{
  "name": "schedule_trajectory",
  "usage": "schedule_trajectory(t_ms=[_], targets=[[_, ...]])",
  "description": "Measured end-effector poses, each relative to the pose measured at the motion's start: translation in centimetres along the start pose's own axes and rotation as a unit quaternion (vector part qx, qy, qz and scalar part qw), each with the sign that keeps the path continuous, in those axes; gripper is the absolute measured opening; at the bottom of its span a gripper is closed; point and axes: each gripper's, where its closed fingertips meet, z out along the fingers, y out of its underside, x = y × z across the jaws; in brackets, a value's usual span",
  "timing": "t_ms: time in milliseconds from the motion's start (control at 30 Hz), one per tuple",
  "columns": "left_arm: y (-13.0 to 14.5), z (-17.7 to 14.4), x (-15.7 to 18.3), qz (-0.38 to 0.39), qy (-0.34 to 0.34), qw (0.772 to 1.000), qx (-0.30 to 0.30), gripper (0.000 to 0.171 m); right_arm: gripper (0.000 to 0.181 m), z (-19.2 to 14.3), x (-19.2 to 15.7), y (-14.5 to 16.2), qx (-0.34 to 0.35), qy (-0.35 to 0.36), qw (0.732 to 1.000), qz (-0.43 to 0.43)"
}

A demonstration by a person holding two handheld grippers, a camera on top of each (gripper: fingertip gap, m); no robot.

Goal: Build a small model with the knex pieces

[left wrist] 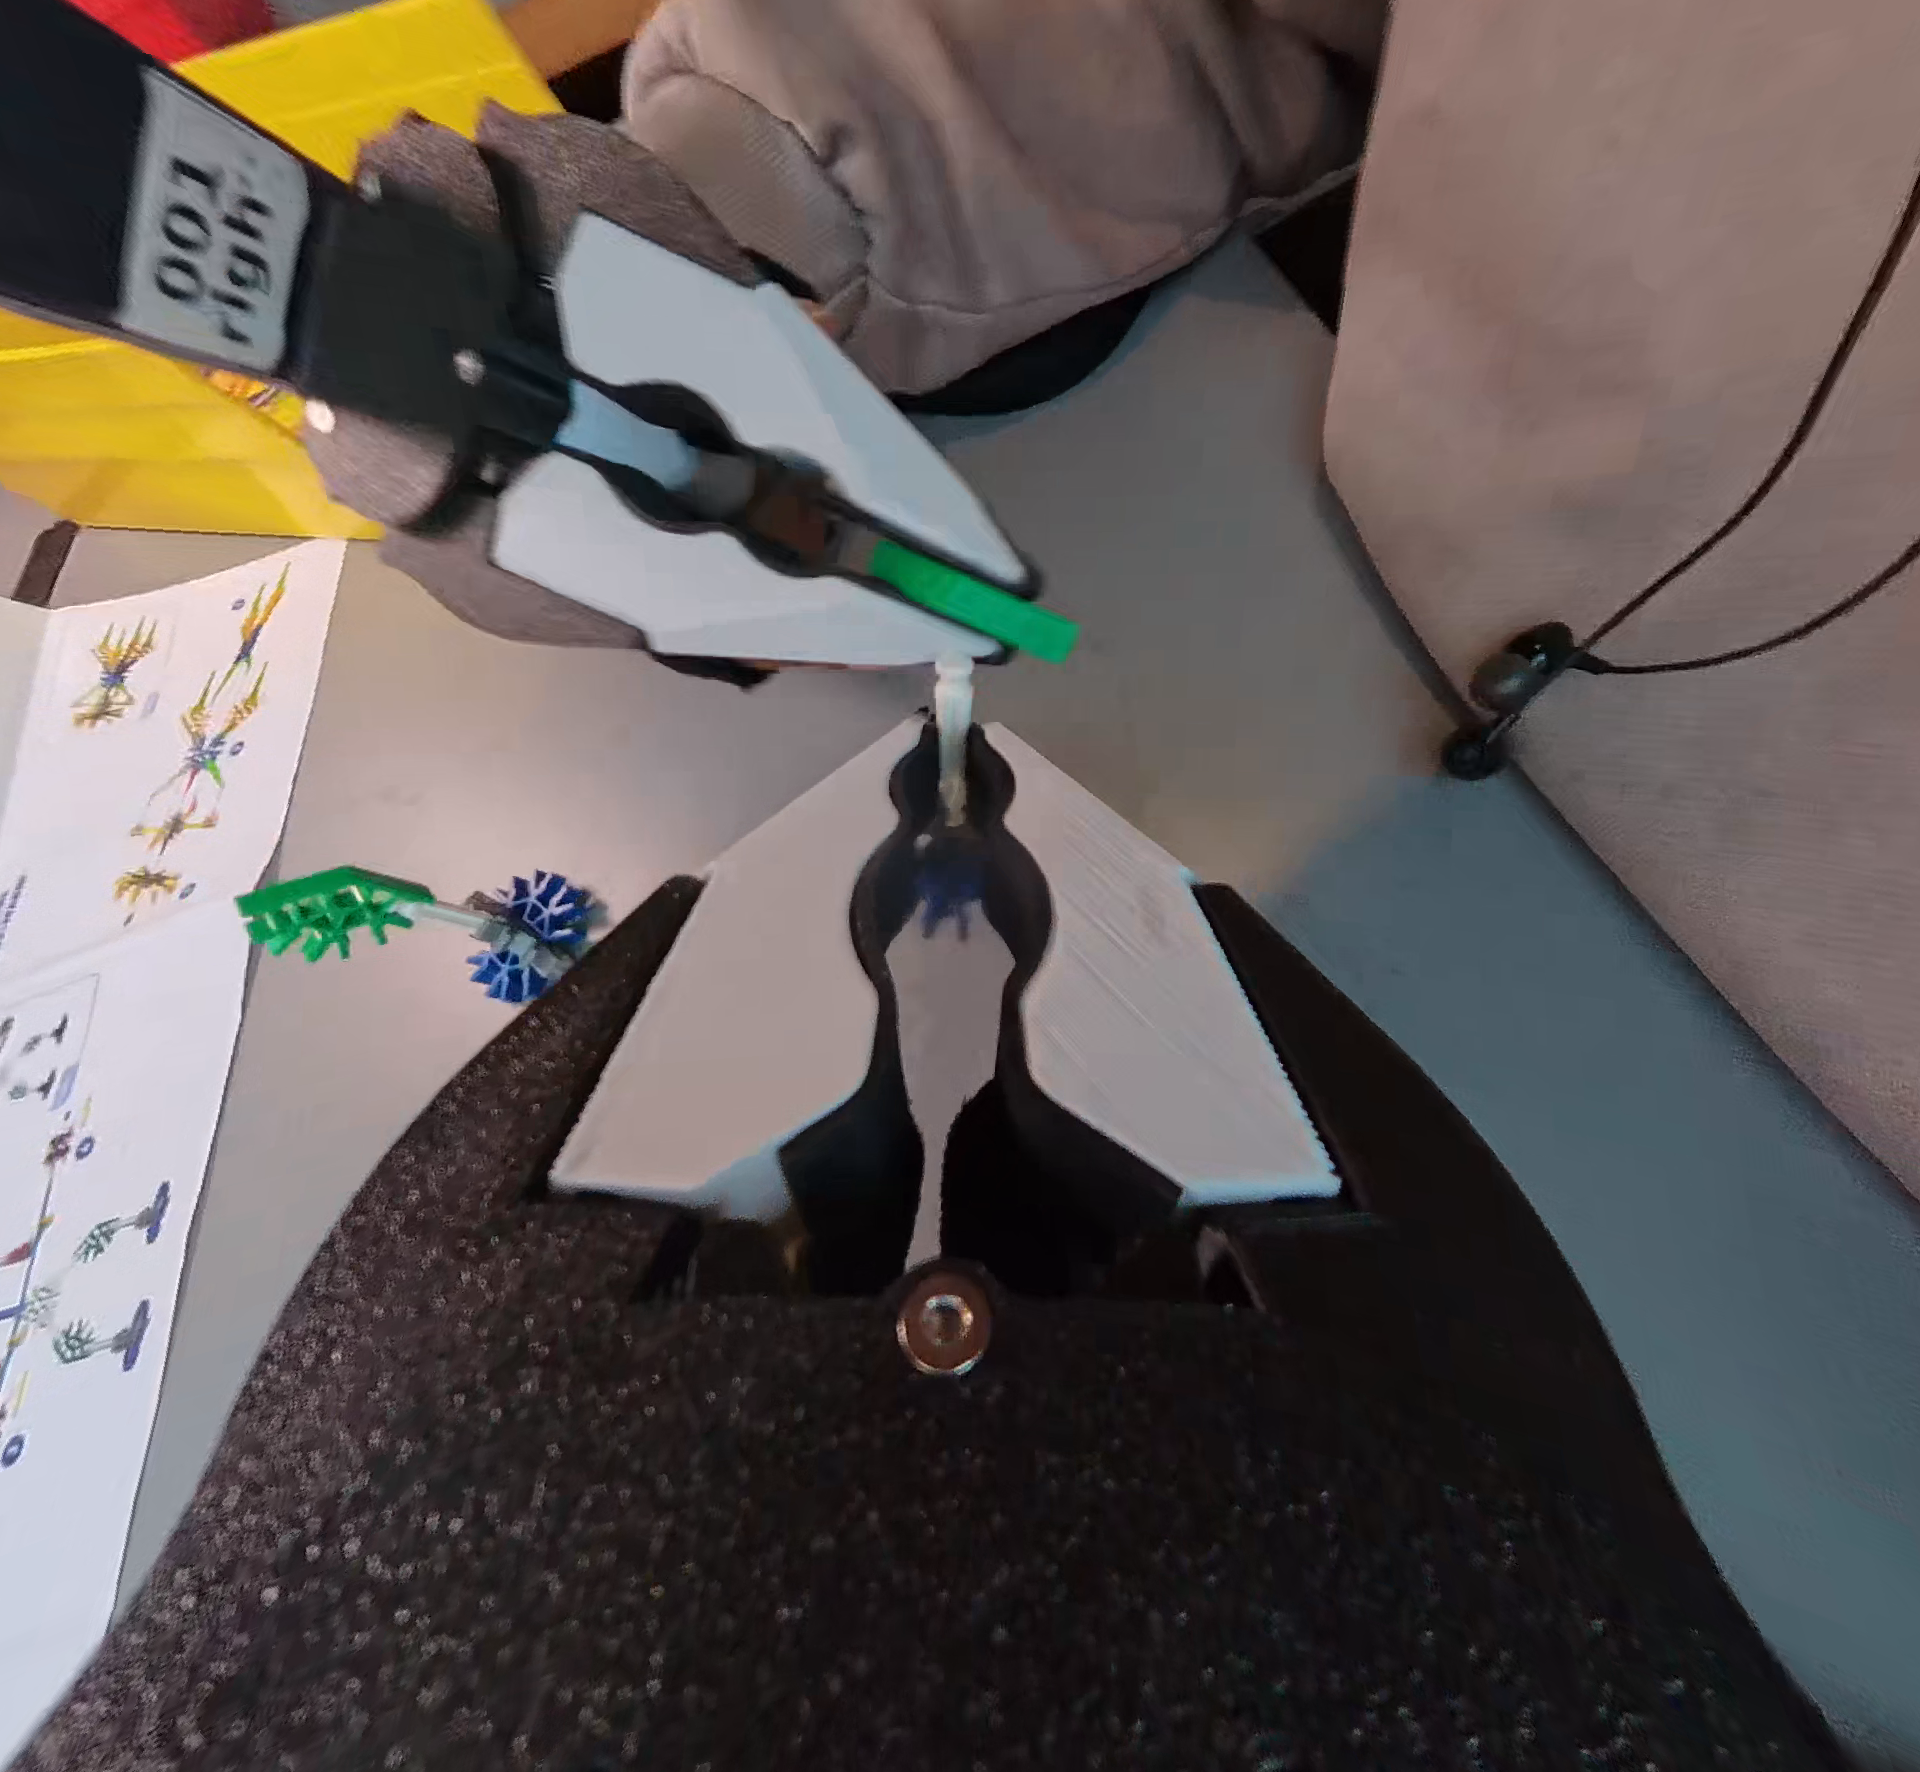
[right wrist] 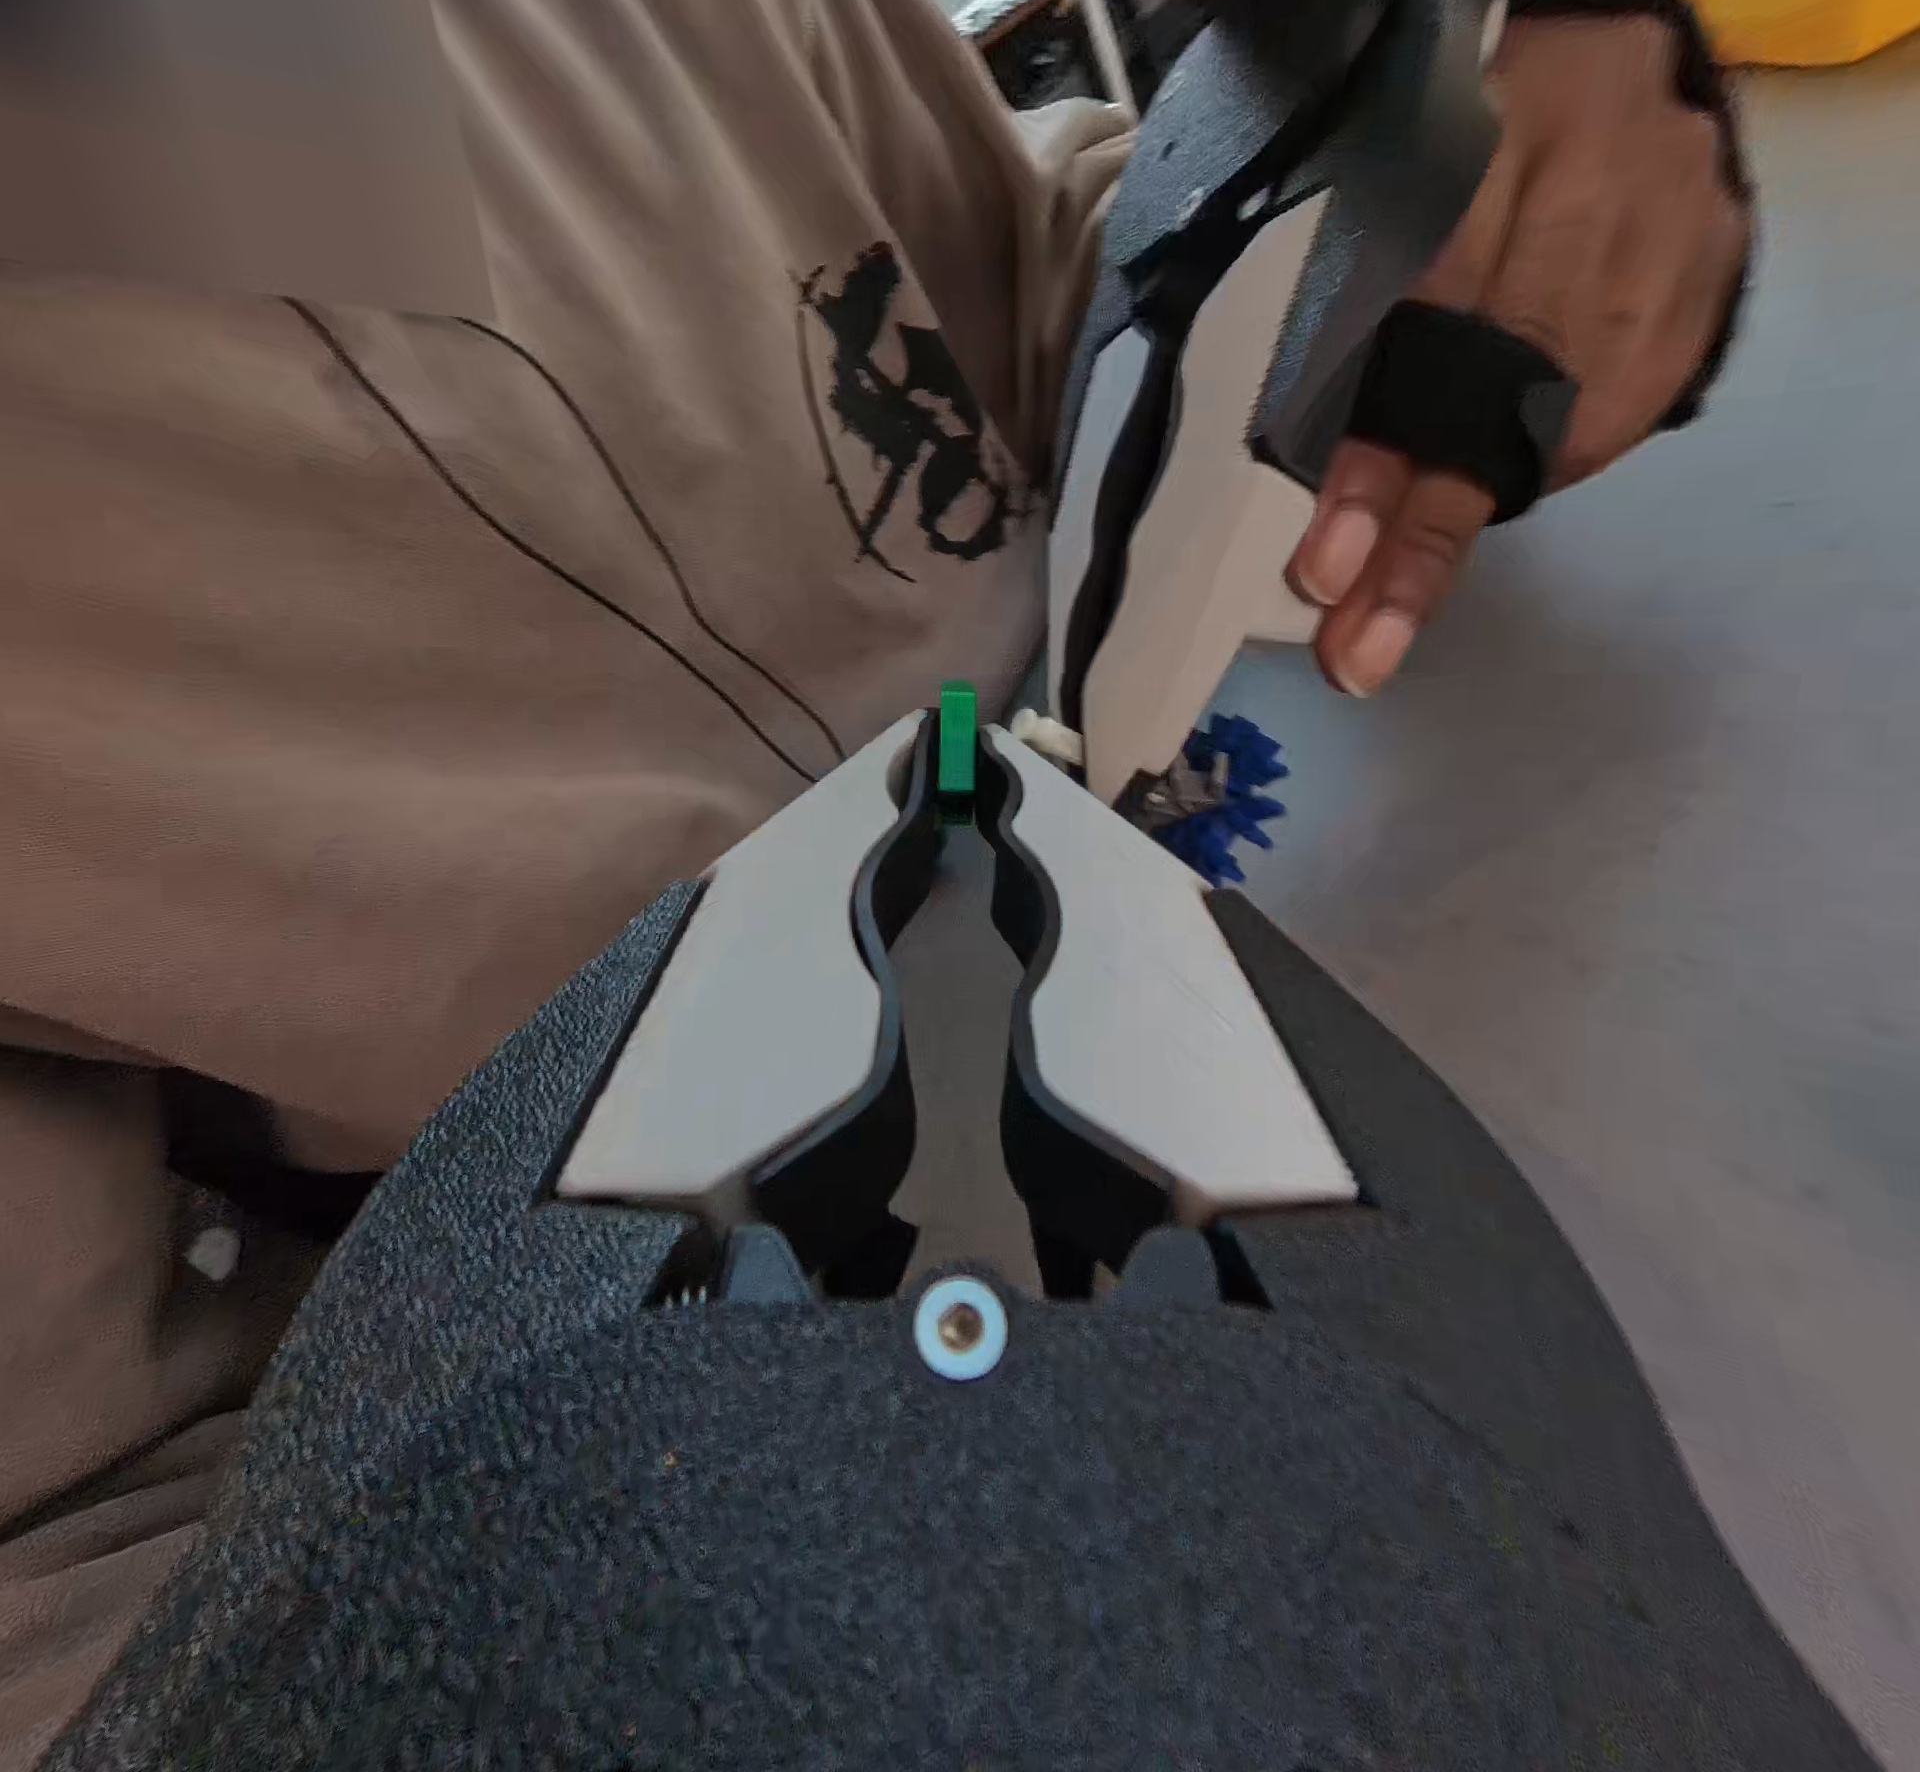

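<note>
Left wrist view: left gripper (left wrist: pixel 951 735) is clamping a white rod (left wrist: pixel 953 704) with blue connector (left wrist: pixel 945 891) behind its tips; right gripper (left wrist: pixel 1003 626), pinching a green piece (left wrist: pixel 971 602), is meeting the rod's free end, apparently for joining.

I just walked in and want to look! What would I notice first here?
Two grippers meeting tip to tip over the grey table: the right gripper pinches a green piece, and the left gripper pinches a white rod with a blue spiky piece behind it. A green-and-blue toy lies left, beside an instruction sheet.
</note>
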Motion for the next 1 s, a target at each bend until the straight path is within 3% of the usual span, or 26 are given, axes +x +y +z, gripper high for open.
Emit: schedule_trajectory(t_ms=[100, 200, 400, 500, 567, 800, 1000], targets=[[-0.2, 0.2, 0.3, -0.001, 0.008, 1.000, 0.003, 0.004, 0.005, 3.0, -1.4, 1.7, -0.062, -0.062, 0.996, 0.015], [0.0, -0.4, -0.8, -0.043, -0.003, 0.999, 0.020, 0.004, 0.005, 2.2, -2.1, 0.3, -0.022, -0.069, 0.997, -0.003], [3.8, -0.2, -2.9, -0.162, -0.019, 0.986, -0.027, 0.005, 0.005, -2.6, 2.8, -1.6, 0.034, 0.130, 0.991, -0.028], [4.7, 0.4, -2.9, -0.178, -0.021, 0.983, -0.048, 0.016, 0.005, -3.4, 3.8, -2.2, 0.042, 0.177, 0.982, -0.045], [4.3, 0.0, -3.0, -0.186, -0.020, 0.982, -0.036, 0.022, 0.005, -3.5, 4.1, -2.2, 0.039, 0.190, 0.980, -0.048], [0.6, -2.9, -4.9, -0.238, -0.020, 0.967, 0.091, 0.019, 0.005, -4.3, 5.6, -2.2, 0.036, 0.244, 0.967, -0.061], [1.0, -2.4, -4.7, -0.236, -0.023, 0.969, 0.071, 0.006, 0.005, -4.1, 6.1, -1.8, 0.019, 0.262, 0.963, -0.066]])
